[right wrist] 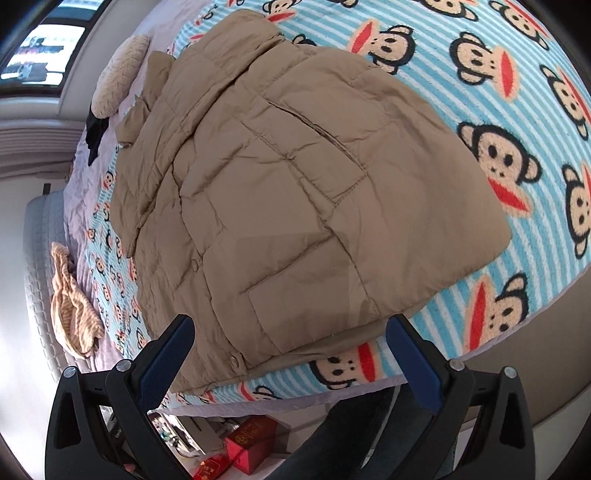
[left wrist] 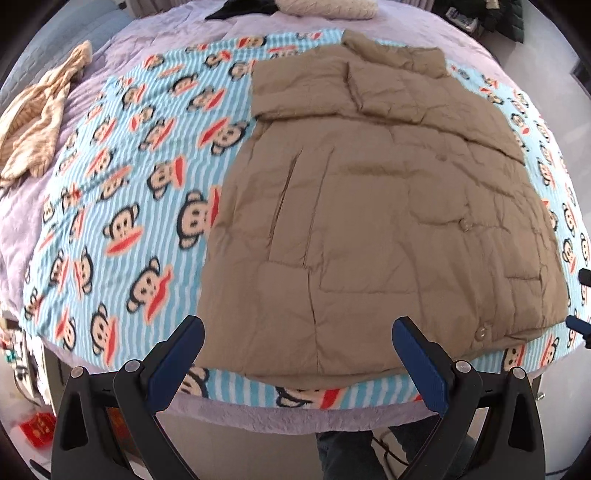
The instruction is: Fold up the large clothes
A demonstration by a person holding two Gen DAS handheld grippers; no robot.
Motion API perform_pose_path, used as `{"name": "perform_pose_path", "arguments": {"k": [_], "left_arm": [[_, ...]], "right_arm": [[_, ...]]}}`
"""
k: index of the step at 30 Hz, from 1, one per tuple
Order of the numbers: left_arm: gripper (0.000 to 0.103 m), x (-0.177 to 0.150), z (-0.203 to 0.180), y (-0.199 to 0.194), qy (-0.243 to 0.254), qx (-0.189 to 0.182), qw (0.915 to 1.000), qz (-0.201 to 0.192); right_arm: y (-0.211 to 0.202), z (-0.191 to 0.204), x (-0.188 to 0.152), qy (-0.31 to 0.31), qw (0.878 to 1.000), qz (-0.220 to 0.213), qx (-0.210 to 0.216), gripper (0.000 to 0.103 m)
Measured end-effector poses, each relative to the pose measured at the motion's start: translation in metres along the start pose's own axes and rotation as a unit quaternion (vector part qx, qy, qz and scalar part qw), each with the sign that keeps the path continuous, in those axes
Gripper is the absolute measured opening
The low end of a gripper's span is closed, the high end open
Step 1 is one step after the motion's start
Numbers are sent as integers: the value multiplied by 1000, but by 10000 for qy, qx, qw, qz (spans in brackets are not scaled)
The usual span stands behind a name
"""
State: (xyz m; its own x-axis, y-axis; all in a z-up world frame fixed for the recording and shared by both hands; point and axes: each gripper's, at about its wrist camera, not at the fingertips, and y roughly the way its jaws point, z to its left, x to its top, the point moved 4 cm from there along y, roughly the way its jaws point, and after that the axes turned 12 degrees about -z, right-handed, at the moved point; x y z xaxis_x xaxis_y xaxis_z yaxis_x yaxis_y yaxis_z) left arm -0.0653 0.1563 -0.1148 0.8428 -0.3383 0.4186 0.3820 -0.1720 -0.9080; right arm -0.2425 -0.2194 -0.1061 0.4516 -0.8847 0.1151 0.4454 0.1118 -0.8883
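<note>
A: Where's the jacket?

B: Tan quilted jacket (left wrist: pixel 369 221) spread flat on the monkey-print blanket (left wrist: pixel 122 206), toward that blanket's right side in the left wrist view. Sleeves folded in across the chest, collar at the far end, hem near the close edge of the bed. Snap buttons down the front.

A: And the left gripper (left wrist: pixel 295 354)?

B: Spread wide, nothing between the blue pads (left wrist: pixel 173 362). Hovering at the near hem, above the fabric, gripping none of it.

A: Right gripper (right wrist: pixel 290 350)?

B: Also released, parted wide, empty. Poised over the near corner of the hem; seen from the right wrist camera, jacket (right wrist: pixel 295 192) filling the middle of the frame. Contact with the cloth impossible to judge.

A: Underneath the blanket?

B: Lilac bedspread (left wrist: pixel 122 48), showing at the edges.

A: Anything else around?

B: Striped beige garment (left wrist: pixel 37 122) crumpled at the far left of the bed, well apart from the jacket. Cream knitted cushion (left wrist: pixel 332 7) at the head end, something dark just beside it. Red boxes (right wrist: pixel 255 443) on the floor below the bed edge, near a dark trouser leg (right wrist: pixel 343 439).
</note>
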Motion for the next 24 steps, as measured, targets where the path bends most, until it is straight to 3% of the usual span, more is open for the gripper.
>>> {"name": "perform_pose_path", "arguments": {"k": [8, 13, 17, 19, 21, 24], "left_arm": [[102, -31, 20, 11, -1004, -532, 9930, 310], [102, -48, 35, 16, -1539, -1081, 9806, 545], [102, -64, 41, 34, -2012, -1598, 9618, 947], [102, -73, 41, 46, -2354, -1880, 9472, 1101], [102, -78, 40, 55, -2619, -2063, 9356, 1161], [102, -79, 35, 69, -2893, -2178, 9247, 1172]], "right_arm": [[-1, -16, 8, 24, 9996, 213, 175, 103], [1, -31, 5, 344, 9976, 332, 499, 103], [8, -51, -3, 820, 9939, 399, 617, 102], [12, -62, -9, 1078, 9915, 407, 611, 101], [18, -72, -14, 1301, 9887, 416, 625, 98], [33, -83, -21, 1668, 9823, 462, 717, 97]]}}
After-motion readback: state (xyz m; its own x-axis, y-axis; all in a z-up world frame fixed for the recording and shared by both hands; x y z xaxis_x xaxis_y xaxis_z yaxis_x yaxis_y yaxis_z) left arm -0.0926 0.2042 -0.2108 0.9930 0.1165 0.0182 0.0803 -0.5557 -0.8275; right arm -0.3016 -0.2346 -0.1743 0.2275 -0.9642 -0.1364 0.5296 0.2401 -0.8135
